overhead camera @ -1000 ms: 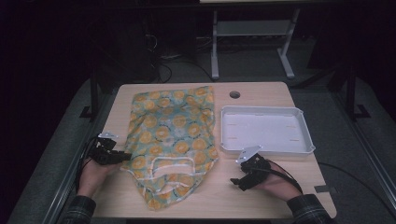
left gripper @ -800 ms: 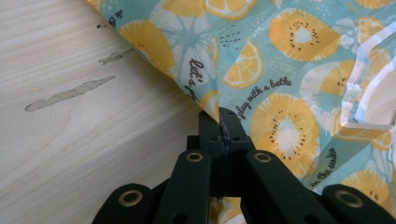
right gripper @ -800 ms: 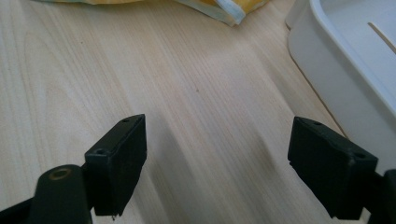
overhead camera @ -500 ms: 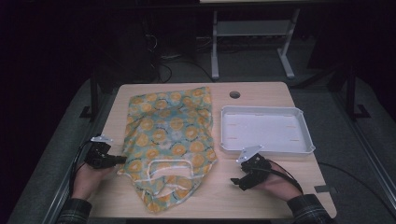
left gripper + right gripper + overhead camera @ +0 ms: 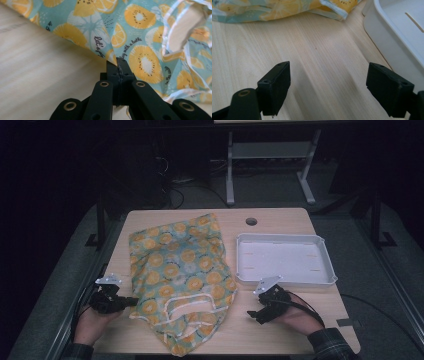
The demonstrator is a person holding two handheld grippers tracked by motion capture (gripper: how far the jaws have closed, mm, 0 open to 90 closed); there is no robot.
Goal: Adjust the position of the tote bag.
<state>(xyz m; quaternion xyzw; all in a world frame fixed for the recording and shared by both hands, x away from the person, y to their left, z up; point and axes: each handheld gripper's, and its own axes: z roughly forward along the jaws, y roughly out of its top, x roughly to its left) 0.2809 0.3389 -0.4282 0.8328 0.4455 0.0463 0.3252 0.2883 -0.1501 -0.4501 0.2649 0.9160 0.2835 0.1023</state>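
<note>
Garment: a light blue baby garment (image 5: 180,280) printed with orange and lemon slices lies spread on the middle of the wooden table (image 5: 280,330). Its white-trimmed opening is on the side near the person.
Writing on the cloth: in the left gripper view the print reads "Let's" (image 5: 99,42) and what seems to be "Play with a bath" (image 5: 130,47); the first letters sit in a fold, so I am not fully sure of them.
Left gripper: the left gripper (image 5: 131,301) is at the left edge of the garment, on the side near the person. Its jaws are fully closed and pinch a fold of the cloth (image 5: 113,56) between the pads. The edge there stands up a little from the table.
Right gripper: the right gripper (image 5: 251,314) is low over bare table to the right of the garment, apart from it. Its jaws stand wide open with nothing between them.
Tray: a white plastic tray (image 5: 327,257) stands on the right part of the table, just beside the garment and just behind the right gripper. No brand or label can be read on it.
Table: a round cable hole (image 5: 251,221) is near the far edge.
</note>
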